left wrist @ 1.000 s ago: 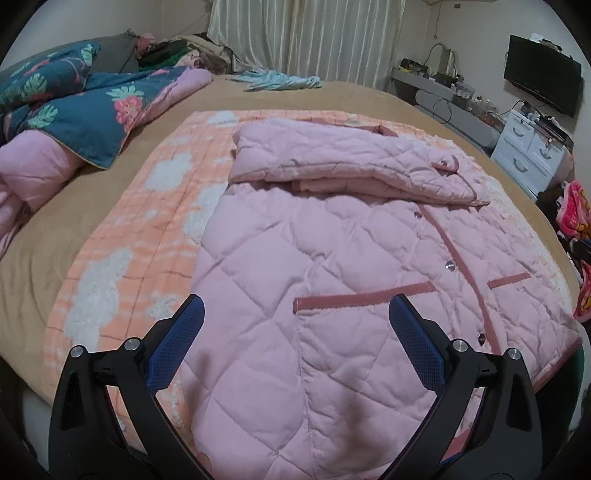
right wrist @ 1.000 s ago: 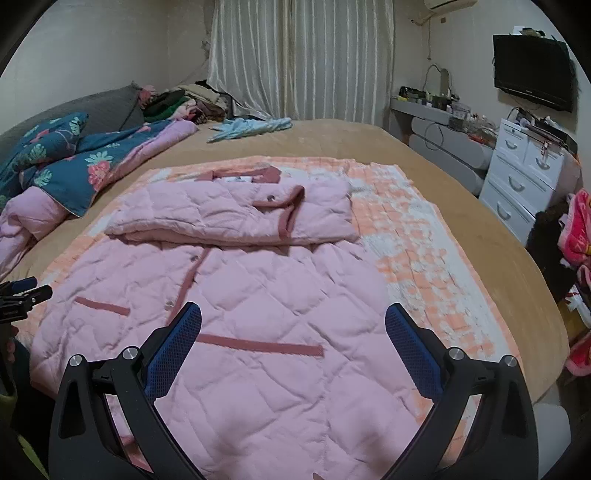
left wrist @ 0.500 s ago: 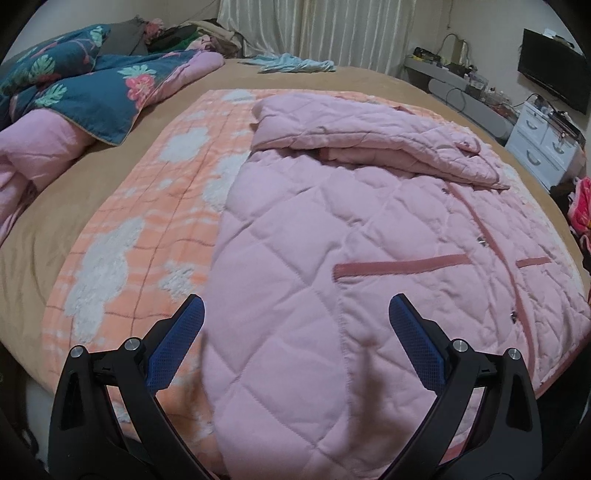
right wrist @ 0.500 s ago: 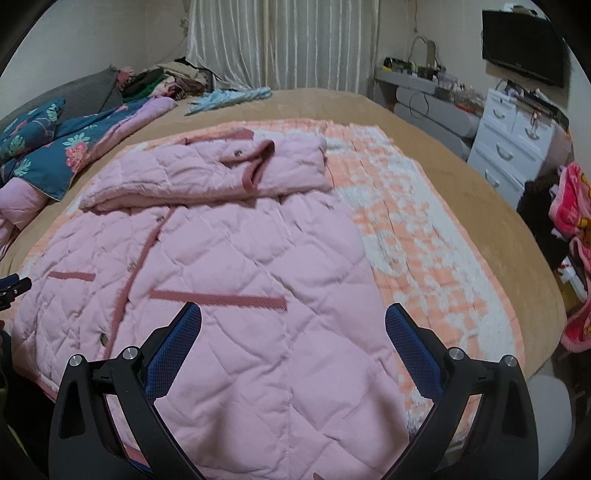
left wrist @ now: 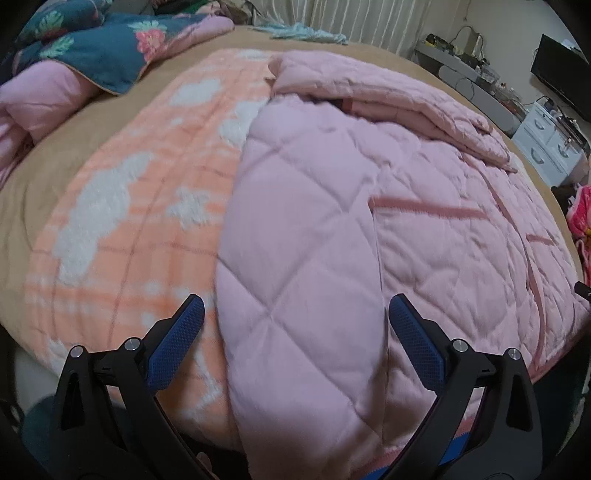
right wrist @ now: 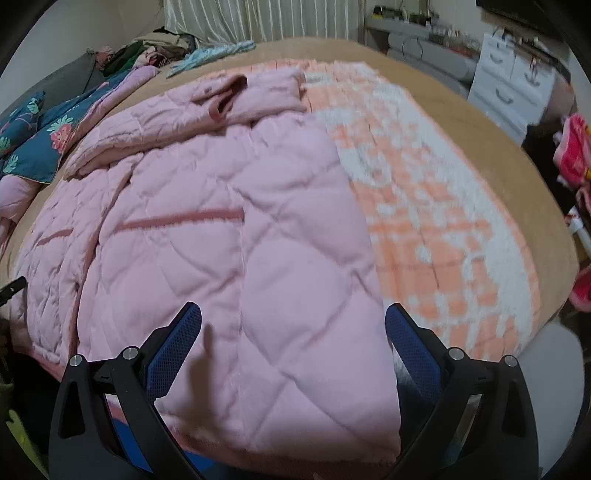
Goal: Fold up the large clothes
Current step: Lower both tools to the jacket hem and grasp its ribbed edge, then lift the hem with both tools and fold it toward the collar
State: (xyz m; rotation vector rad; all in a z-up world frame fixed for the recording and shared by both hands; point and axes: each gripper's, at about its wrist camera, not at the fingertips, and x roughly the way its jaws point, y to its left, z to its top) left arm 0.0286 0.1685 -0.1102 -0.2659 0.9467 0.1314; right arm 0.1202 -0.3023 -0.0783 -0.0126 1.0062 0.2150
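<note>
A large pink quilted jacket (left wrist: 369, 206) lies flat on an orange and white blanket (left wrist: 122, 206) on the bed, its top part folded down over the chest. My left gripper (left wrist: 295, 317) is open just above the jacket's lower left corner at the hem. The jacket also shows in the right wrist view (right wrist: 221, 236). My right gripper (right wrist: 293, 325) is open just above the jacket's lower right corner, with the blanket (right wrist: 443, 221) beside it. Neither gripper holds cloth.
A blue floral duvet (left wrist: 99, 48) and pink bedding lie at the bed's far left. A light blue garment (left wrist: 306, 35) lies at the far end. White drawers (left wrist: 546, 136) and a TV stand right of the bed.
Both grippers have moved down and outward, close to the jacket's lower corners. The jacket itself has not moved.
</note>
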